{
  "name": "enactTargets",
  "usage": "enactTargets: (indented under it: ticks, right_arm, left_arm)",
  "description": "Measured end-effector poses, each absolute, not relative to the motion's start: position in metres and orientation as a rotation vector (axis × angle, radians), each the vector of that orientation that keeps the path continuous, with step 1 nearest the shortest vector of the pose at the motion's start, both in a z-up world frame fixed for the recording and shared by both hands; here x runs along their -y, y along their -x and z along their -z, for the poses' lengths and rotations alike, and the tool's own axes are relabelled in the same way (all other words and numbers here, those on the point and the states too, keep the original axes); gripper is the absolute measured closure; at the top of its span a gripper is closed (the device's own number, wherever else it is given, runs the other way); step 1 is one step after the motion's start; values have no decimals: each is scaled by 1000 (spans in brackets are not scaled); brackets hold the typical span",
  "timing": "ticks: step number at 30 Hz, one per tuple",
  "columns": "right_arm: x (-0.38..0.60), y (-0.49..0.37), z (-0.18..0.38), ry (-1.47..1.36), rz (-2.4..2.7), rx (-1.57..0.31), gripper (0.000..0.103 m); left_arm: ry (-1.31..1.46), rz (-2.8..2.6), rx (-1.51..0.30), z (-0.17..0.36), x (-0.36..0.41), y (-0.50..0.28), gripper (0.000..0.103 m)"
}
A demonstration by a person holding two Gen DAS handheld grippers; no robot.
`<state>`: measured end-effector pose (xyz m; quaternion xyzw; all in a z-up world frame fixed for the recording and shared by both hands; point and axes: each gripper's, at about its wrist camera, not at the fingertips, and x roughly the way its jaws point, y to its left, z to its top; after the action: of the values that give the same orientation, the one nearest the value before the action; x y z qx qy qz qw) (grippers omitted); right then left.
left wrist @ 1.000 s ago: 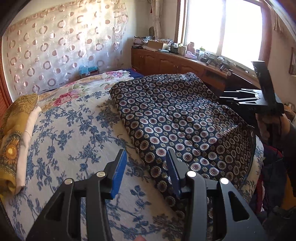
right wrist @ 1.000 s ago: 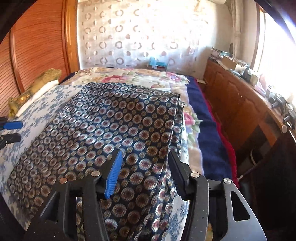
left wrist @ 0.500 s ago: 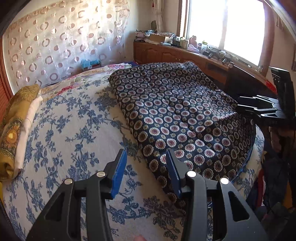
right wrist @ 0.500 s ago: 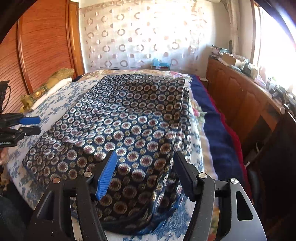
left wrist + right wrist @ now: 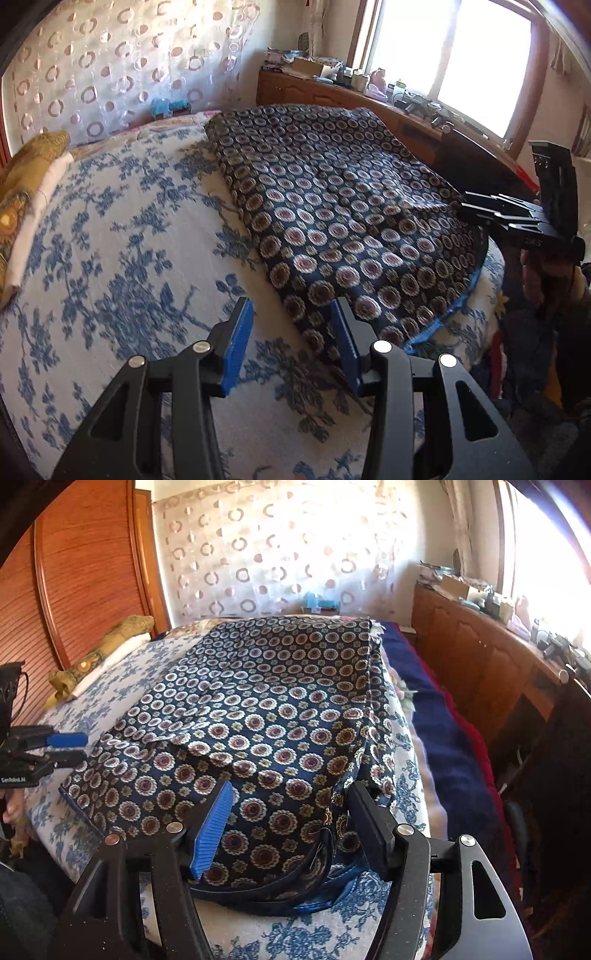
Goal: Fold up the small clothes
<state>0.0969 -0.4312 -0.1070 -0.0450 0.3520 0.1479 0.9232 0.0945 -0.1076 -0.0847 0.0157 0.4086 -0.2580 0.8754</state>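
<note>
Left wrist view: the patterned cloth's [image 5: 332, 206] near corner lies just ahead of the left gripper [image 5: 291, 339], whose jaws are partly apart, holding nothing.

In the right wrist view, the right gripper [image 5: 291, 827] now stands with its jaws wider apart than one second ago. It has drawn back toward the near edge of the bed: the dark blue garment with round red and cream medallions [image 5: 258, 709], which before ran off the bottom of the frame, now shows its near hem with a blue lining at the lower centre. The left gripper [image 5: 70, 747] is now seen larger at the left edge. In the left wrist view, the garment's near corner has come down the frame and now lies just above the left gripper's blue pads [image 5: 240, 343].
</note>
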Motion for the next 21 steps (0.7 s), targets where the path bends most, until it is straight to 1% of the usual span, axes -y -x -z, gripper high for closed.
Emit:
enactTargets:
  ticks: [8,9,10,11,12,13,16,21]
  right_arm:
    - [420,-90,94,91,-320,-670,37]
    - [417,-89,93,94,-326,-669,37]
    - [416,-89,93,95,-330,-669,37]
    - [414,-88,93,98,-336,-669,37]
    - [412,-87,93,100,-342,-670,37]
    - [409,-87,93,103,-347,-671,37]
    - [401,-84,94,111,-371,-675,37]
    - [389,-75,93,127,-423,-676,37]
  left_arm:
    - [-38,583,-860,91,116,-82,60]
    - [-40,595,-857,91,118,-79,70]
    - [-45,606,-856,92,120,-78,77]
    - [-52,608,-852,92,121,-77,86]
    - [-53,609,-853,92,122,-77,100]
    - [-45,618,-857,92,123,-78,102]
    - [-13,638,-828,82,123,-79,103]
    - [9,654,-741,46,128,-84,103]
